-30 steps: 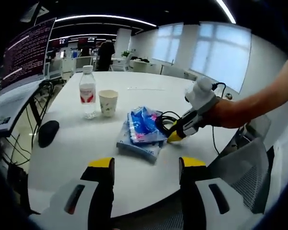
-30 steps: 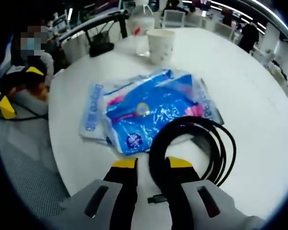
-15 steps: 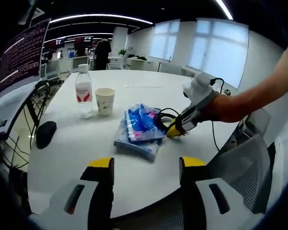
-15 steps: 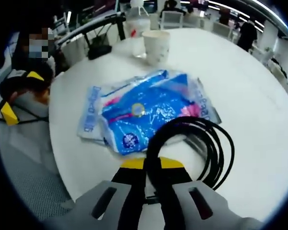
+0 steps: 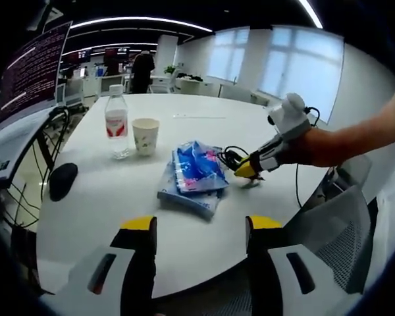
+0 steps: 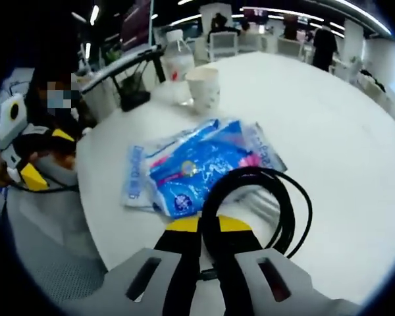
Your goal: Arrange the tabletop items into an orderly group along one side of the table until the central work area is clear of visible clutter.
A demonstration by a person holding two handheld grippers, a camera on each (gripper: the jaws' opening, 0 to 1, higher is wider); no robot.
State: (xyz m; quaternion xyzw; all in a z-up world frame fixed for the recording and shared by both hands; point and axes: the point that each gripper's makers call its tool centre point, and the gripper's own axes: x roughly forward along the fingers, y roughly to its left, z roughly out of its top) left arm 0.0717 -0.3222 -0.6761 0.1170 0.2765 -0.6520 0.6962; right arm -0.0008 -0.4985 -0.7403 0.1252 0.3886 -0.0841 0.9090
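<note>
Now right tongs (image 6: pixel 208 224) clamp black cable coil (image 6: pixel 276 204), seemingly lifted; left tongs (image 5: pixel 201 224) apart.

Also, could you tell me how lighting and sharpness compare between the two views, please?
Left gripper view: bright windows wash out; white table glares softly; bottle crisp. Right gripper view: dimmer and softer; the black cable and blue packets slightly blurred; fisheye bends the table edge.

Quick tally of the tabletop (image 5: pixel 204 230): one water bottle (image 5: pixel 117 130), one paper cup (image 5: pixel 145 135), two blue plastic packs (image 5: pixel 192 176) stacked on each other, one coiled black cable (image 6: pixel 253 207), one black computer mouse (image 5: pixel 62 181). Two tools total, a left tool (image 5: pixel 200 225) and a right tool (image 6: pixel 208 225). One mesh chair (image 5: pixel 329 230) sits off the edge.
</note>
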